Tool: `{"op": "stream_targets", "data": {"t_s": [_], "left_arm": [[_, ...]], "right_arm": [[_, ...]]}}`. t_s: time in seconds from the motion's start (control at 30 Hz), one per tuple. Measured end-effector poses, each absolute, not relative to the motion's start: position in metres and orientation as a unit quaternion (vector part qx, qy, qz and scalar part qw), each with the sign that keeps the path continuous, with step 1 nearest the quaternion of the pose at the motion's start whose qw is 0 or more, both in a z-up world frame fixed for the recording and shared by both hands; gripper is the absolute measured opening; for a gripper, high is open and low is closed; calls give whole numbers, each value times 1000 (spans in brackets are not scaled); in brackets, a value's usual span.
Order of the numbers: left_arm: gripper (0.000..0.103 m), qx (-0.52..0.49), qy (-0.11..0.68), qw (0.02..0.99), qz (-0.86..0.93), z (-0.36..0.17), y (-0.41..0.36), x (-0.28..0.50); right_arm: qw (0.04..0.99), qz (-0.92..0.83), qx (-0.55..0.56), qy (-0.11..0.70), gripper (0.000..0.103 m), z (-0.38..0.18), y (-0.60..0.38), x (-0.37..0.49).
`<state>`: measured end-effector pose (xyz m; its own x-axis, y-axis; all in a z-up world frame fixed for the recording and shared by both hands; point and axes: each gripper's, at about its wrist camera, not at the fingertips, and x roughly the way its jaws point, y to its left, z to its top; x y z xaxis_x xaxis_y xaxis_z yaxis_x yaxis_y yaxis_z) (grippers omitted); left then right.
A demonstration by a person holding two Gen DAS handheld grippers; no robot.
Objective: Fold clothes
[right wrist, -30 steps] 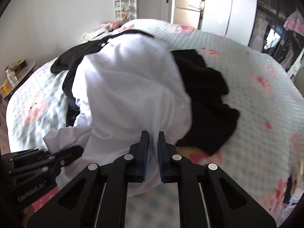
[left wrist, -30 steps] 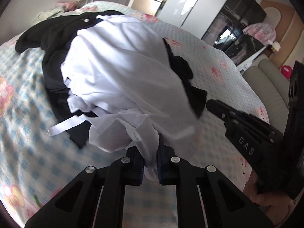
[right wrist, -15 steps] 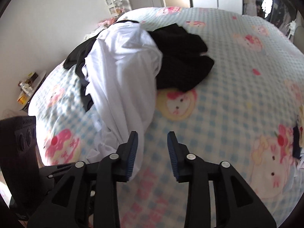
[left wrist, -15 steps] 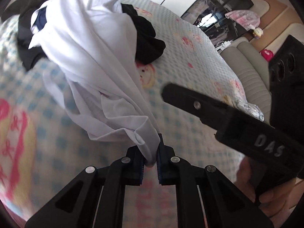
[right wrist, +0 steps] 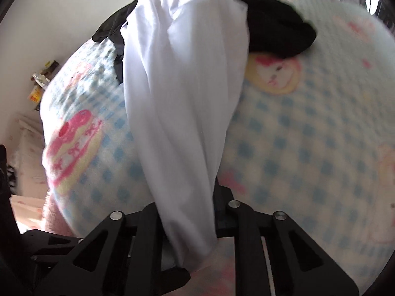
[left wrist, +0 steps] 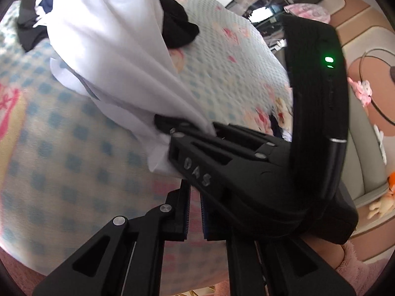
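bed sheet [right wrist: 308, 135], checked: white shirt [right wrist: 182, 93] now dragged off the black clothes [right wrist: 276, 34], stretched toward near edge. right gripper [left wrist: 190, 133], fingers apart half a second ago, now straddles the shirt; left gripper [left wrist: 195, 212] fingers together, contents hidden. handover likely.

Right gripper [right wrist: 188, 222] jaws apart; left gripper [left wrist: 195, 212] jaws nearly together.
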<state>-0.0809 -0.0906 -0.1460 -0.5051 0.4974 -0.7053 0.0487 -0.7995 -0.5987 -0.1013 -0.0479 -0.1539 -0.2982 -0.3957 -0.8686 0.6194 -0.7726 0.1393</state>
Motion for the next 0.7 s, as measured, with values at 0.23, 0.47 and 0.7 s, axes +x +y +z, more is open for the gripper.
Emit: {"op": "stream_targets", "data": {"t_s": [0.23,0.47,0.7], "left_arm": [[45,-459,-333,116,816,-143,-110,-87],[58,-442,-360,96,816,-138,-132,-107],[71,-447,-365,80,813,-150,-131,-116]], "right_arm": [[237,-856,453,76,9,-112,30,-107],[220,-873,435,2,9,-69,116,-74],[146,-894,422,-29,9,-54,203,-48]]}}
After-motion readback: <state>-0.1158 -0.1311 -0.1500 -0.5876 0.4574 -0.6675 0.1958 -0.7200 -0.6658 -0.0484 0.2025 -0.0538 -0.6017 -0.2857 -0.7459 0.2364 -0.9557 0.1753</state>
